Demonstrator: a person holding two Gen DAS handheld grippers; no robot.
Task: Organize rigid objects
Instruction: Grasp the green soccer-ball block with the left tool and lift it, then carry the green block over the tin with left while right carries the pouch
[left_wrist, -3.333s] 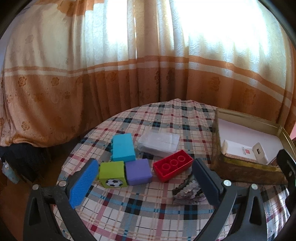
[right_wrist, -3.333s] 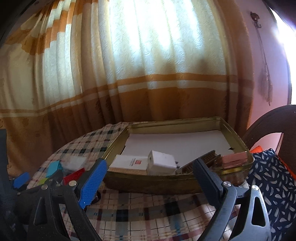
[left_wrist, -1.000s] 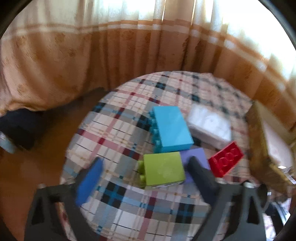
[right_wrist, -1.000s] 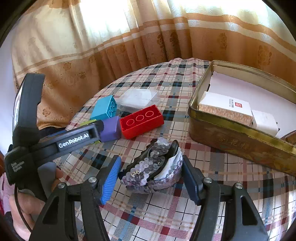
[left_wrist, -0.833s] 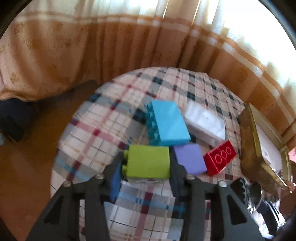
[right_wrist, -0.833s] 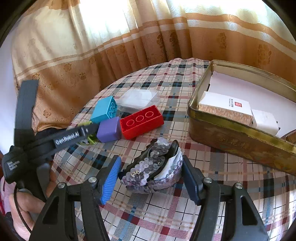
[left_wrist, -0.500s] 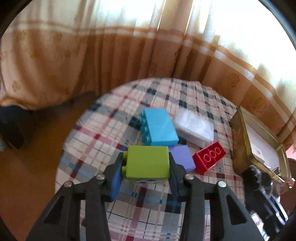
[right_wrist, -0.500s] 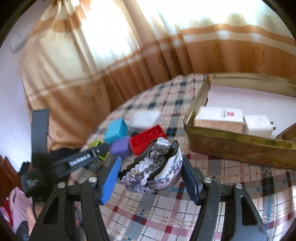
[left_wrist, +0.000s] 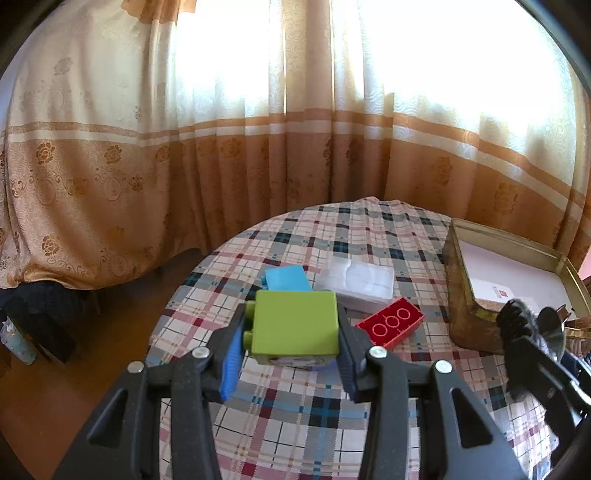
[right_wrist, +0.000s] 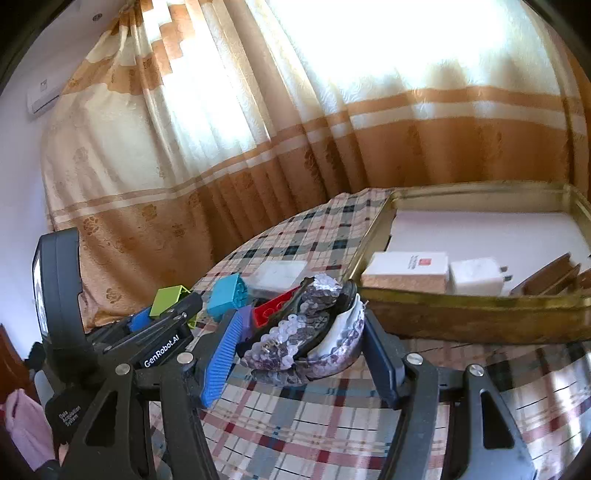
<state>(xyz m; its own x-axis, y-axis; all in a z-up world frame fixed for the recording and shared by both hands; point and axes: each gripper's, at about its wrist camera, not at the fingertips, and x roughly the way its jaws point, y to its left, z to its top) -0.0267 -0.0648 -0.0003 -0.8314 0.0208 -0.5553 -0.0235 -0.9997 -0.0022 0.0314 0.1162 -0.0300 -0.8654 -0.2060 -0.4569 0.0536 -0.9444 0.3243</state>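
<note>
The left tongs are clamped on the green block, lifted clear of the checked surface; the right tongs are clamped on a sequined hair clip, also raised; from the left tongs the gold tin lies at about two o'clock, from the right tongs at one o'clock and close, so the right hand is judged nearer; the tin's long side runs across the right view; the block is squat, matte lime, studs at nine o'clock; blue block, clear case and red brick sit beyond.
</note>
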